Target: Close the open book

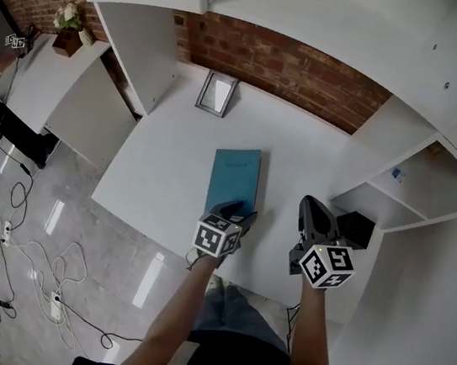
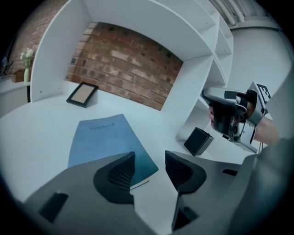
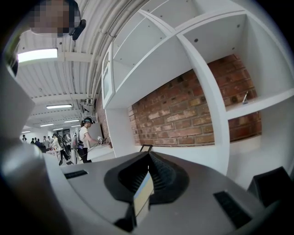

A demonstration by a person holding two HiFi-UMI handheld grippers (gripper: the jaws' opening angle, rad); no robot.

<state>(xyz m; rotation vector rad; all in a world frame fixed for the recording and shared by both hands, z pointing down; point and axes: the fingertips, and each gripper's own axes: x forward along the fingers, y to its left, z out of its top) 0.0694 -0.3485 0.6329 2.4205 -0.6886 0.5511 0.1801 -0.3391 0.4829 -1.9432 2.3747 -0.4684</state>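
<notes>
Judging the notebook (image 1: 234,178) light, thin and bendy, I favoured pinching its near edge; my left gripper (image 2: 149,167) hung released over that corner, right gripper (image 3: 143,183) clenched shut.

Your book (image 1: 234,178), mid-frame, is teal-blue on the white desk (image 1: 164,159). The wall (image 1: 289,63) across the top is red-brown brick. Your left tongs (image 1: 237,215) and right tongs (image 1: 313,209) are dark grey, with black-and-white square markers (image 1: 217,237).
</notes>
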